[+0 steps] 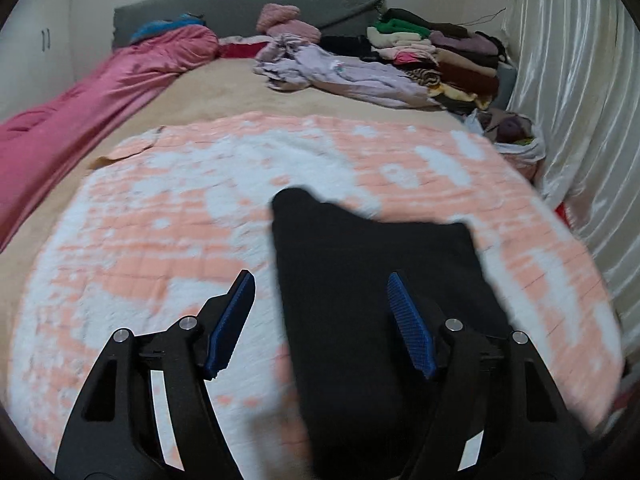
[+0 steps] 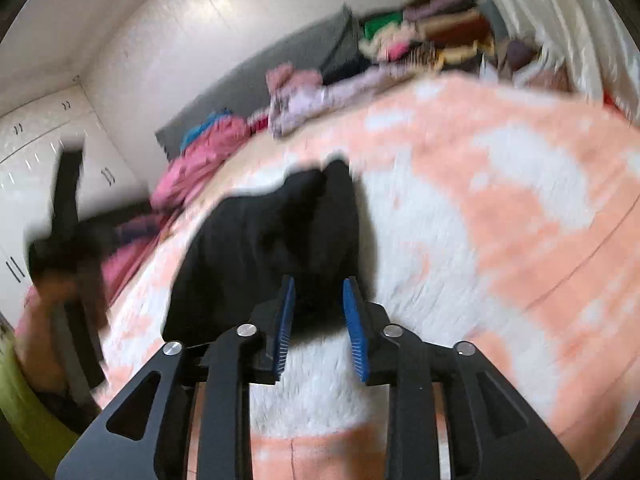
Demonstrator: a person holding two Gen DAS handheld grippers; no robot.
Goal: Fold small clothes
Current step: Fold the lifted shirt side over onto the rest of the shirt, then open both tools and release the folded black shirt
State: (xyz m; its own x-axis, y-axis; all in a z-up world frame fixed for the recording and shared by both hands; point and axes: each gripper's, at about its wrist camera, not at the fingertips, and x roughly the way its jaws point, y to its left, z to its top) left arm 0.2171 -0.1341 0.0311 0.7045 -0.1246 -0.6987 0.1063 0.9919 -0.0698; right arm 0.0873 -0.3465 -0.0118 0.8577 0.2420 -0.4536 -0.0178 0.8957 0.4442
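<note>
Through the left wrist camera I see my left gripper nearest, its two blue-padded fingers spread wide apart and holding nothing. A black garment lies flat on a peach and white blanket under and ahead of this gripper; the right-hand finger sits over the cloth, the left-hand finger over bare blanket. I cannot tell whether either pad touches the fabric.

Through the right wrist camera, which is heavily blurred, my right gripper shows its blue pads with a narrow gap between them, empty. The same black garment lies rumpled on the blanket just ahead of the fingertips. At the left edge of this view I see the other gripper as a dark blurred shape.

Farther back, the blanket ends on a tan bed. A pink quilt runs along the bed's left side. A crumpled lilac garment lies near the head, and a stack of folded clothes sits at the far right corner, beside a white curtain. A grey headboard stands behind everything.
</note>
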